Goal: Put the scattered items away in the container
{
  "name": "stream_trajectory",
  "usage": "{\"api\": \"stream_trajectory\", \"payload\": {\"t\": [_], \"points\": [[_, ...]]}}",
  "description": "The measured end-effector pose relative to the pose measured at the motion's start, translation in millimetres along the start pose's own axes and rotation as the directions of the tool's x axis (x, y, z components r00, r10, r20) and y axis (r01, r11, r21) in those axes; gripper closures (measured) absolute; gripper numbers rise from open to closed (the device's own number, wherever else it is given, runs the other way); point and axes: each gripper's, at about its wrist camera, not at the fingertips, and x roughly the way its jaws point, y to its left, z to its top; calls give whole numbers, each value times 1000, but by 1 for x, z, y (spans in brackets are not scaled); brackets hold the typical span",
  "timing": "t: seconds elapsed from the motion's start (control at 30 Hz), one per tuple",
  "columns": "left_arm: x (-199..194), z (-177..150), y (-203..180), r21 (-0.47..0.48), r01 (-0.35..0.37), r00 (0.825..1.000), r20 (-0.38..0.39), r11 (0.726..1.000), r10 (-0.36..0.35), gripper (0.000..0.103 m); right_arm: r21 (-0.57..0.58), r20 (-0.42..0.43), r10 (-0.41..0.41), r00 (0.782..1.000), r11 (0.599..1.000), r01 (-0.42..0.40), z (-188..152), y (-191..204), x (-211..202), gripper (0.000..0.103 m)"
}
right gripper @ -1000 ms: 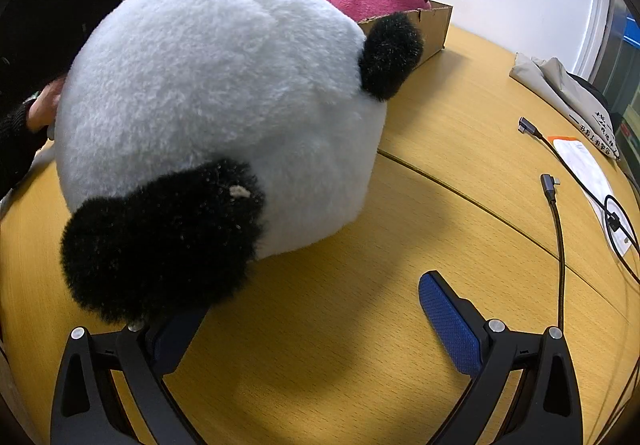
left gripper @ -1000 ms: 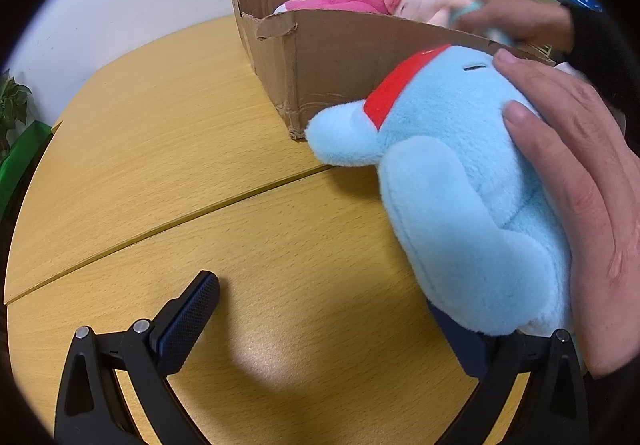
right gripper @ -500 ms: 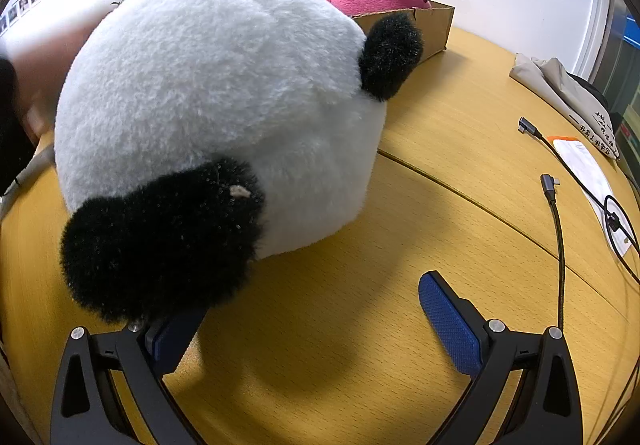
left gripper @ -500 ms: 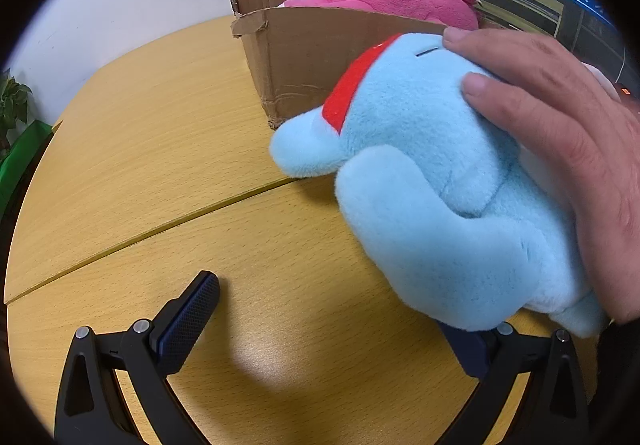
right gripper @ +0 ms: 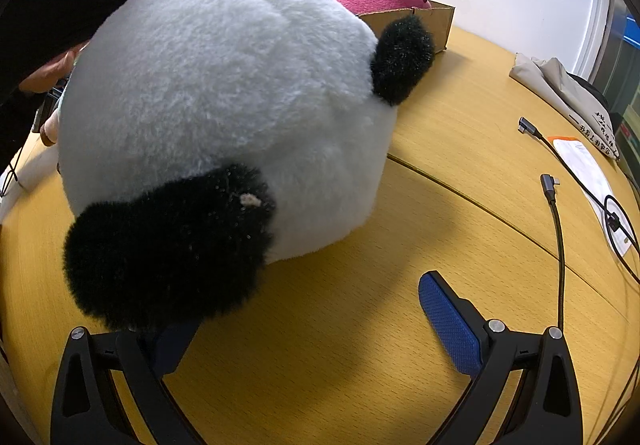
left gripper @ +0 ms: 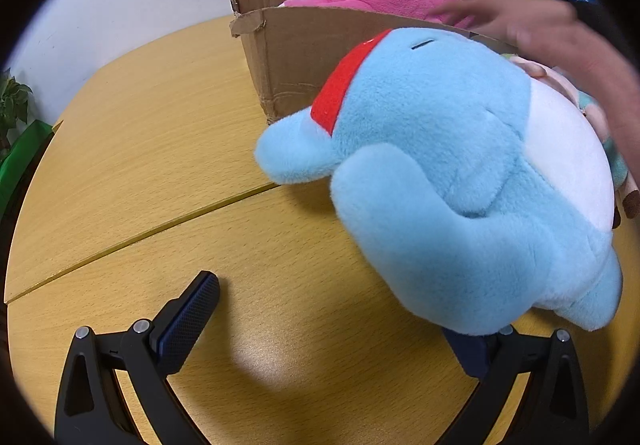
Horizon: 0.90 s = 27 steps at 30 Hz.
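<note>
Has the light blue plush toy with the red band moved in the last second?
Yes. The light blue plush toy shifted left, covering more of the cardboard box front.

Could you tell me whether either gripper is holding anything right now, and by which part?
Nothing is held. The left gripper is open beside the light-blue plush toy; the right gripper is open beside the black-and-white panda plush.

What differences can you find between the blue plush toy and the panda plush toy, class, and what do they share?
The blue plush toy is light blue with a white belly and a red band; the panda plush toy is white with black patches. The blue toy's fleece looks short and smooth; the panda's looks longer and shaggier. Both lie on the wooden table, outside the cardboard box.
</note>
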Motion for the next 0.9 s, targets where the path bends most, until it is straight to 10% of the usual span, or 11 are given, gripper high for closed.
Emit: {"api": "stream_trajectory", "payload": {"t": [0.9], "points": [[0,0,-4,-3,-2,1000,0,1000,2,0,0,-1,0,1000,1000,0,1,-1,0,0]]}}
